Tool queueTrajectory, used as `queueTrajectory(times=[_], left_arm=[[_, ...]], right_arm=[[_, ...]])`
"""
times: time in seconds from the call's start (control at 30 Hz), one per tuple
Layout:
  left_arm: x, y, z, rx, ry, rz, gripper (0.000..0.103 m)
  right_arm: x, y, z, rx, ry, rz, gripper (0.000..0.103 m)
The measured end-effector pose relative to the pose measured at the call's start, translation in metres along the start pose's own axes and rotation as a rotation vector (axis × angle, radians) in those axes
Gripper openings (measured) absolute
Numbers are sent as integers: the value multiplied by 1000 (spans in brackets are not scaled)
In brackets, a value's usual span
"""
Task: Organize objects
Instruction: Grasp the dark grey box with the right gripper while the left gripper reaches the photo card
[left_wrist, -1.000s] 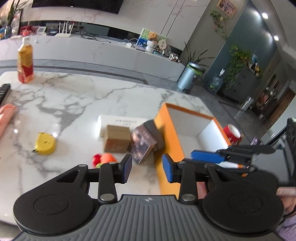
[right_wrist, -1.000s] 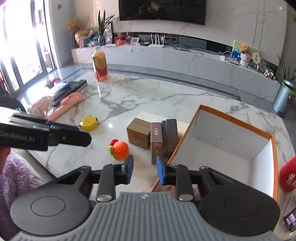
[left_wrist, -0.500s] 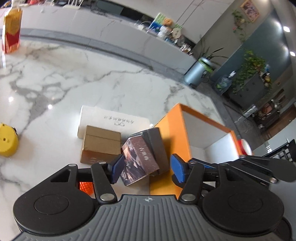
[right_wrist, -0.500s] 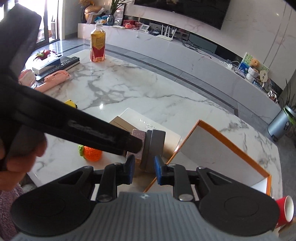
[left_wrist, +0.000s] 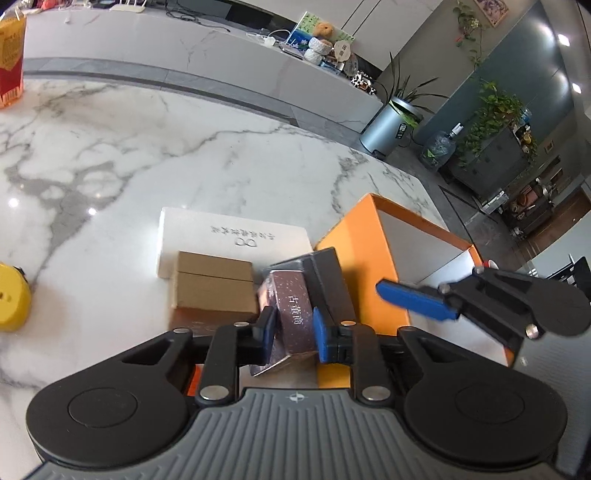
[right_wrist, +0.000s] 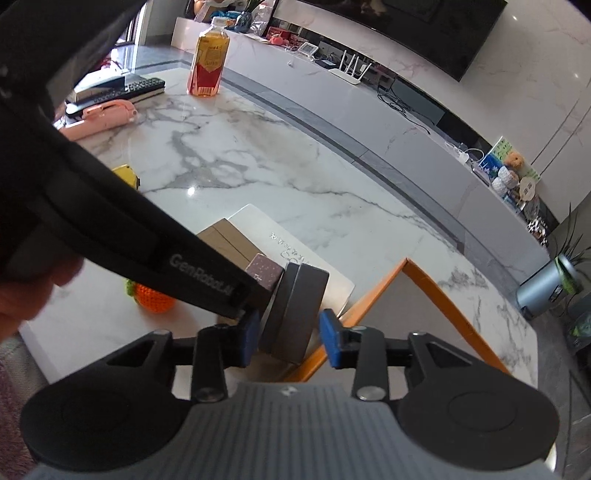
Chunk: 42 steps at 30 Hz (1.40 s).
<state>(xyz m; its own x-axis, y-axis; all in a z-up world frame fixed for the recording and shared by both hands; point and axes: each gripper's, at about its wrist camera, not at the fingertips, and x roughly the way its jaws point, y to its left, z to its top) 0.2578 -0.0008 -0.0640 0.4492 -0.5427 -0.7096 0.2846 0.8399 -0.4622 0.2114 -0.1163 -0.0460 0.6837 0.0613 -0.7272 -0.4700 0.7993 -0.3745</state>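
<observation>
My left gripper (left_wrist: 291, 338) is shut on a maroon box with Chinese lettering (left_wrist: 293, 314), its pads against both sides; the box tilts. A dark grey box (left_wrist: 327, 280) leans beside it against the orange box's wall (left_wrist: 364, 258). In the right wrist view my right gripper (right_wrist: 290, 338) is open, its jaws on either side of the dark grey box (right_wrist: 295, 310) without touching it. The maroon box (right_wrist: 264, 273) shows behind the left gripper's arm (right_wrist: 147, 243). A brown cardboard box (left_wrist: 212, 284) and a flat white box (left_wrist: 229, 236) lie just left.
A yellow tape measure (left_wrist: 11, 295) and an orange knitted toy (right_wrist: 153, 299) lie on the marble table (left_wrist: 147, 147). A drink bottle (right_wrist: 208, 62), a keyboard (right_wrist: 118, 88) and a pink object (right_wrist: 99, 118) stand at the far left. The table edge runs close below.
My left gripper moved forward and closed on the maroon box, tilting it. My right gripper came in lower around the dark grey box and opened wider.
</observation>
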Motion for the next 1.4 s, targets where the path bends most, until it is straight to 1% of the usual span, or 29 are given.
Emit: queueTrajectory(times=[0.1, 0.23, 0.27, 0.3, 0.33, 0.4, 0.43, 0.47, 0.57, 0.63, 0.73, 0.77, 0.8, 0.83, 0.87, 0.9, 0.97, 1.07, 1.17, 1.23, 1.27, 1.33, 1.37, 1.4], left_arm=[[-6, 9, 0, -9, -9, 1, 25], [-11, 20, -1, -39, -15, 2, 25], [-11, 23, -1, -50, -14, -5, 26], [-10, 25, -1, -59, -12, -10, 30], [-9, 27, -1, -66, -7, -19, 31], [-6, 29, -2, -75, 7, -45, 32], [-5, 29, -2, -72, 13, -52, 33], [-4, 28, -3, -64, 17, -55, 36], [-2, 23, -6, -25, 33, -53, 36], [-2, 20, -9, -1, 42, -37, 36], [-7, 19, -14, 20, 35, -19, 33], [-9, 19, -17, 25, 28, -12, 28], [-12, 17, -18, 39, 19, -3, 0], [-16, 16, -19, 54, 20, 4, 3], [-21, 14, -21, 62, 14, 1, 1], [-27, 13, -22, 68, 3, -8, 1], [-38, 9, -26, 80, -16, -18, 0], [-52, 7, -33, 85, -30, 9, 0], [-62, 14, -41, 71, -24, 32, 0], [-67, 19, -44, 70, -23, 66, 2], [-69, 22, -45, 75, -21, 85, 5], [-72, 23, -45, 105, -19, 94, 8], [-73, 23, -45, 121, -16, 95, 18], [-72, 21, -44, 133, -15, 97, 31]], right_arm=[[10, 5, 7, -47, 19, -33, 49], [25, 6, 13, -65, 57, -33, 49], [28, 6, 13, -65, 66, -34, 49], [32, 6, 13, -62, 77, -36, 49], [35, 5, 13, -56, 85, -34, 49], [41, 3, 12, -37, 106, -27, 47], [41, 3, 12, -33, 102, -28, 45], [39, 3, 13, -26, 105, -29, 42], [36, 2, 15, 17, 109, -18, 39], [31, 2, 14, 42, 104, -18, 38], [21, 7, 12, 51, 87, -25, 37], [17, 9, 11, 55, 84, -25, 36], [13, 11, 10, 63, 81, -20, 34], [10, 13, 10, 75, 77, -5, 22], [5, 14, 9, 95, 76, 16, 5], [0, 15, 9, 115, 74, 30, 0], [-12, 19, 9, 129, 56, 45, 0], [-28, 27, 8, 128, 36, 63, 0], [-38, 30, 4, 134, 21, 77, 0], [-39, 28, 2, 143, 33, 95, 1], [-38, 25, 0, 150, 43, 105, 2], [-35, 20, -1, 161, 58, 127, 4], [-34, 18, -2, 164, 61, 134, 4], [-32, 16, -1, 167, 65, 142, 8]])
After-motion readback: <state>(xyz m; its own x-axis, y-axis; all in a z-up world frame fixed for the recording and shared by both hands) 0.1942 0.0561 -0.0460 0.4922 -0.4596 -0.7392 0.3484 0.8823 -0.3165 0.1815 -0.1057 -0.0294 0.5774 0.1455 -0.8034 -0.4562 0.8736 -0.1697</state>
